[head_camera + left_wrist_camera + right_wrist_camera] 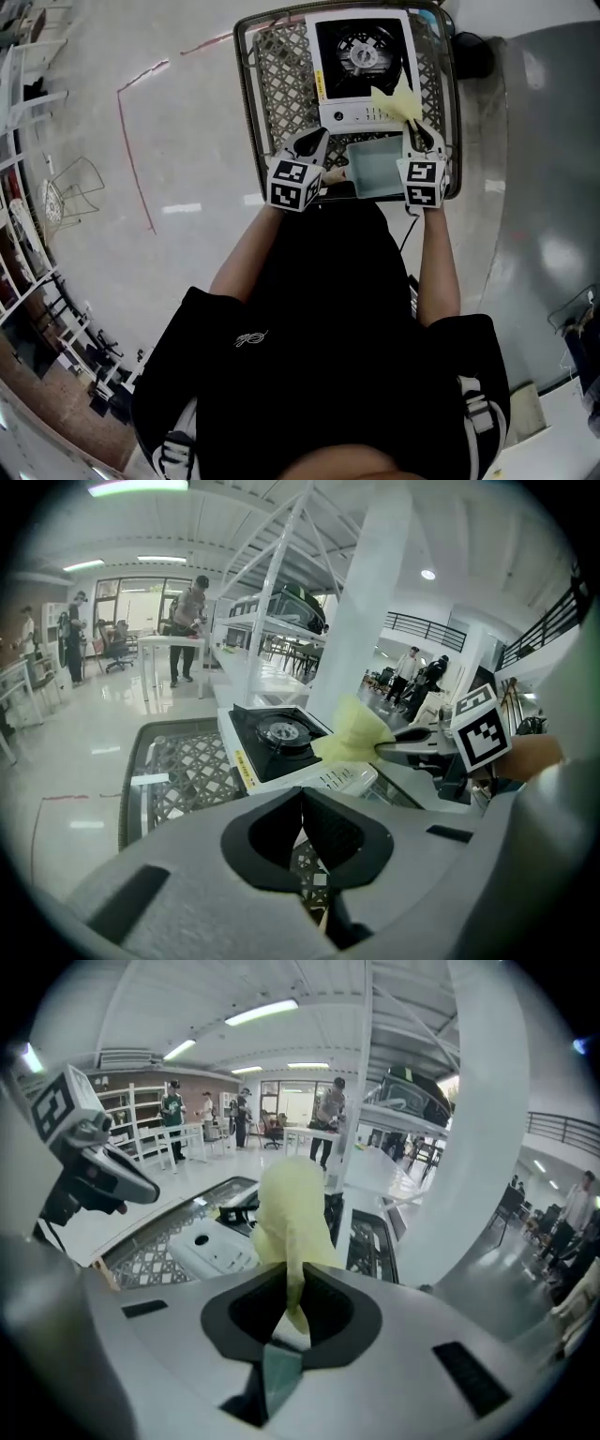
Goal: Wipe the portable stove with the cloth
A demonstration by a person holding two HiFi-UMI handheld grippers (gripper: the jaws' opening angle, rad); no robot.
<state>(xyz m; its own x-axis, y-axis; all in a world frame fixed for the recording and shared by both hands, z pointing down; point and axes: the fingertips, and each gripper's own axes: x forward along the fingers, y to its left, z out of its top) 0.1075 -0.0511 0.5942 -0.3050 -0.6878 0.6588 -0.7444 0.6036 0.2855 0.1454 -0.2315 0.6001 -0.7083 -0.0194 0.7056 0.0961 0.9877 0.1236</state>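
Head view, cloth [394,101] over stove [362,52] front edge

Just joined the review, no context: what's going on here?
A person stands at a mesh-topped table with a gripper in each hand. The right gripper is shut on a yellow cloth, held over the front right corner of the portable stove; whether the cloth touches it is unclear. The left gripper hangs shut and empty beside a pale tray.
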